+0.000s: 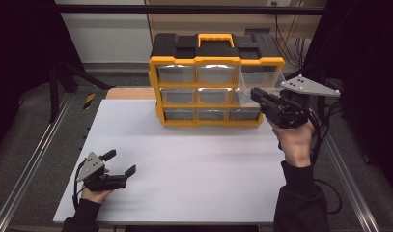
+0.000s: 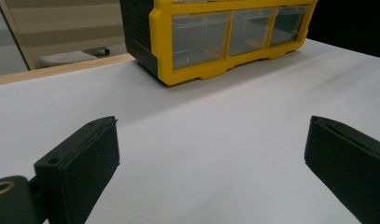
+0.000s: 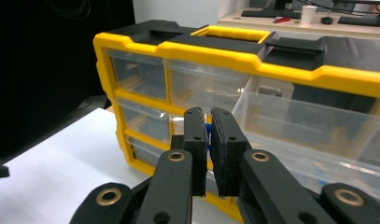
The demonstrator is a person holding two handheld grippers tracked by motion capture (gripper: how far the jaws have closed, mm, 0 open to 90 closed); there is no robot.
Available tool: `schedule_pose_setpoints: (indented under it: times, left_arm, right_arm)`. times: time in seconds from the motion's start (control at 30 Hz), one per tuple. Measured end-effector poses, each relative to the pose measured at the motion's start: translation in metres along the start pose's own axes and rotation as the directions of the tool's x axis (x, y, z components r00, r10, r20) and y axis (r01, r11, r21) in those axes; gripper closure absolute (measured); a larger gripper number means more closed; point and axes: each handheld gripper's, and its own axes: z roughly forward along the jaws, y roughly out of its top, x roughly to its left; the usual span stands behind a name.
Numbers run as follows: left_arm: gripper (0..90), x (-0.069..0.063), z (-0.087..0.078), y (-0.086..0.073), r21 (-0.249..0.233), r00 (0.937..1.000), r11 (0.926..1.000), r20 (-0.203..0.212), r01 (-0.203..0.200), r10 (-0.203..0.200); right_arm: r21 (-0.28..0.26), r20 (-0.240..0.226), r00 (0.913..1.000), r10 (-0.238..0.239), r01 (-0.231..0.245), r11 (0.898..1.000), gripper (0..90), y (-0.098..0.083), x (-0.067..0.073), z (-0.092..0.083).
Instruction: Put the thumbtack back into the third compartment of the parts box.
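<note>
1. Right gripper (image 3: 208, 140): jaws nearly shut; small blue bit between pads, too hidden to ID.
2. It's by pulled-out clear plastic drawer (image 3: 313, 126) of yellow-black organiser cabinet (image 1: 216, 60), top right.
3. Left gripper (image 1: 120, 163): wide open, empty, low over white table (image 1: 194, 164).

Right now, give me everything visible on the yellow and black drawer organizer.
The drawer organizer stands upright at the far edge of the white table. It looks plastic: a black shell with a yellow front frame and a yellow carry handle on top. Nine clear drawers sit in three rows of three. The top right drawer is pulled out toward the right tongs, which are shut with something small and blue between them. What the drawers hold cannot be told.
</note>
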Motion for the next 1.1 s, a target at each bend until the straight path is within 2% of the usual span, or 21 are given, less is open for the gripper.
schedule_pose_setpoints:
  times: [0.33,0.83,1.1]
  left_arm:
    - [2.9,0.001,-0.001,0.0,-0.002,1.0,1.0,-0.001,-0.004,0.004]
    - [2.9,0.001,0.0,0.0,-0.001,1.0,1.0,-0.001,0.002,-0.002]
    - [2.9,0.001,0.0,0.0,-0.001,1.0,1.0,-0.001,0.001,-0.001]
  right_arm:
    - [-0.005,0.035,0.9994,0.0,0.0,1.0,85.4,0.013,-0.005,0.009]
    - [0.026,0.103,0.9945,0.017,-0.02,0.999,85.3,0.018,-0.028,0.031]
    - [0.04,0.131,0.9912,0.019,-0.024,0.999,85.3,0.021,-0.035,0.042]
